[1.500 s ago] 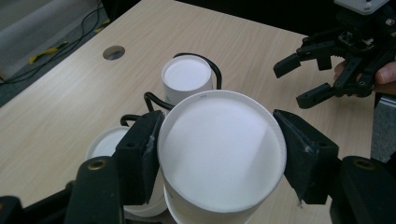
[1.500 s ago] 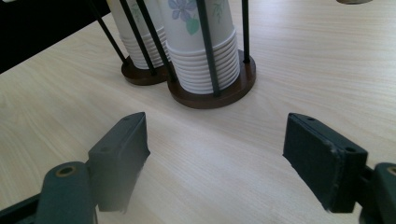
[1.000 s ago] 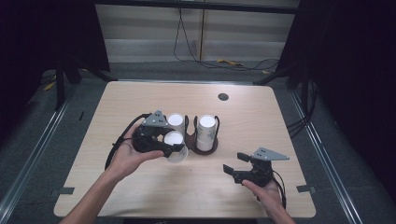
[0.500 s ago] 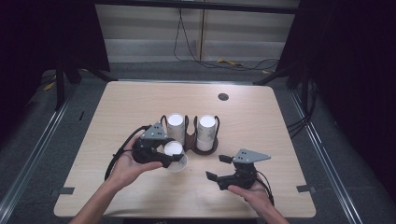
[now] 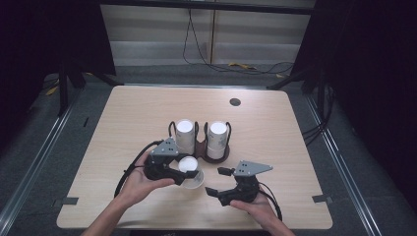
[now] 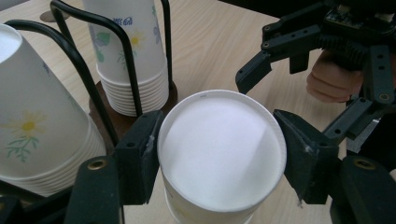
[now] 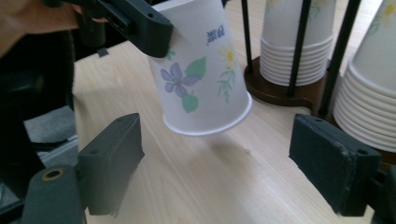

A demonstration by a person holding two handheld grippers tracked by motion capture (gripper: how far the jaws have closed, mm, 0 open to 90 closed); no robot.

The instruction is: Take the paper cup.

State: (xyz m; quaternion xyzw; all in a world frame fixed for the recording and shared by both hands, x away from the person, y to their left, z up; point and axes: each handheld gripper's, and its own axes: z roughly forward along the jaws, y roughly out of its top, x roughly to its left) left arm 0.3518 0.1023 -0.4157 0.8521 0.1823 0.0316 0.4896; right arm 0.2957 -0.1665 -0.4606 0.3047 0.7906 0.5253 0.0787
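Upside-down paper cup (image 5: 189,169) hangs tilted above the table (image 5: 123,118), near its front edge, clamped in the left gripper (image 5: 181,173). Just-widened, empty right gripper (image 5: 216,182) approaches. A handover, I'd say; next, squaring jaws around it.

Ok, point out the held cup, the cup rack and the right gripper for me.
cup (image 7: 201,70), right gripper view, on its flowered side wall.
cup rack (image 5: 212,156), high view, on the dark base rim.
right gripper (image 5: 215,182), high view, midway between its two open jaw tips.
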